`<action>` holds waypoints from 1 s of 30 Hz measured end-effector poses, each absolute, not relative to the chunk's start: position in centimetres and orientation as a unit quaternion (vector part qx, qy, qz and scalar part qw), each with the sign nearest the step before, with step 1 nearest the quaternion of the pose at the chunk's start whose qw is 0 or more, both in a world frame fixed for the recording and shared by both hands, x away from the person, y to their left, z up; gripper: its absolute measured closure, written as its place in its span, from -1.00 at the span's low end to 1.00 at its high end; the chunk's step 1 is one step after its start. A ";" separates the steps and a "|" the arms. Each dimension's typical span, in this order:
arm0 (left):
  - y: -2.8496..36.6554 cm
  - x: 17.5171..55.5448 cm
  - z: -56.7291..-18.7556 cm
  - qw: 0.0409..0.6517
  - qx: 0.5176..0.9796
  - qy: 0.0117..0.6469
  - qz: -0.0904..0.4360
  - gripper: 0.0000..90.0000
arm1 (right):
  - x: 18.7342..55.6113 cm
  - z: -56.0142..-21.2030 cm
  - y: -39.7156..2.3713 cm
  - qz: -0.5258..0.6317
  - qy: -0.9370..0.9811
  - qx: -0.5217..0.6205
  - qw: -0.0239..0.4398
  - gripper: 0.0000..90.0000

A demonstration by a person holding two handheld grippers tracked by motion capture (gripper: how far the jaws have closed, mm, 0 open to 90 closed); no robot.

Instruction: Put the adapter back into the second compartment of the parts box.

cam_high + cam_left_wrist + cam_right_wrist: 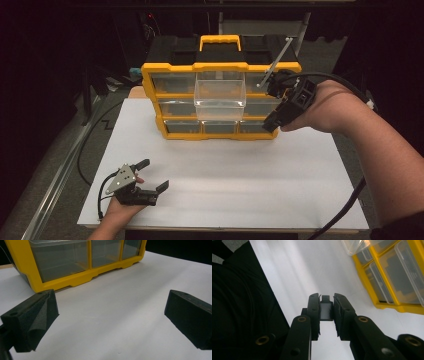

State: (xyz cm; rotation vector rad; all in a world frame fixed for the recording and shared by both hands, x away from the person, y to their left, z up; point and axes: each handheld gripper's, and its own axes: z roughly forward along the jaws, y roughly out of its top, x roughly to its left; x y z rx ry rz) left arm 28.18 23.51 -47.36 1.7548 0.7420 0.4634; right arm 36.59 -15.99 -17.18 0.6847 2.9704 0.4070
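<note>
A yellow organiser box (172, 66) with clear drawers stands at the back of the white table top (225, 170). One clear drawer (220, 95) is pulled out of its upper middle slot. My right gripper (270, 125) is held up beside the box's right end, jaws pointing down and left. Its pads are shut on a small dark grey flat piece (326, 311), seen in the right gripper view (327, 296). My left gripper (155, 174) rests at the front left of the table, open, with nothing between its fingers (110, 317). The box's bottom drawers (62, 262) lie ahead of it.
A thin grey rod (279, 60) slants up across the box's top right corner; what it belongs to I cannot tell. Black cables (92, 145) run off the table's left side. The table's right edge (269, 290) drops to dark floor.
</note>
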 end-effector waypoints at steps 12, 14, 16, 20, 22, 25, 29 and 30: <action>23.6 28.2 -47.3 0.556 0.744 0.315 0.195 -0.99 | 37.0 -15.2 -15.1 0.145 0.966 0.211 0.027 0.71; 23.6 28.1 -47.3 0.558 0.743 0.315 0.195 -0.99 | 37.0 -14.9 -14.9 0.145 0.967 0.210 0.028 0.71; 23.6 28.1 -47.3 0.557 0.744 0.315 0.194 -0.99 | 37.2 -14.6 -14.8 0.145 0.966 0.211 0.030 0.71; 23.6 28.1 -47.3 0.558 0.743 0.314 0.194 -0.99 | 37.5 -14.0 -14.4 0.142 0.967 0.211 0.034 0.71; 23.7 28.1 -47.3 0.558 0.743 0.314 0.195 -0.99 | 37.6 -13.8 -14.3 0.144 0.966 0.212 0.034 0.71; 23.7 28.1 -47.3 0.559 0.742 0.315 0.195 -0.99 | 37.9 -13.5 -14.1 0.142 0.966 0.211 0.035 0.71; 23.7 28.1 -47.3 0.559 0.742 0.316 0.194 -0.99 | 38.3 -13.2 -13.7 0.140 0.967 0.208 0.035 0.71; 23.7 28.1 -47.3 0.559 0.742 0.315 0.195 -0.99 | 38.4 -13.1 -13.7 0.142 0.967 0.210 0.035 0.71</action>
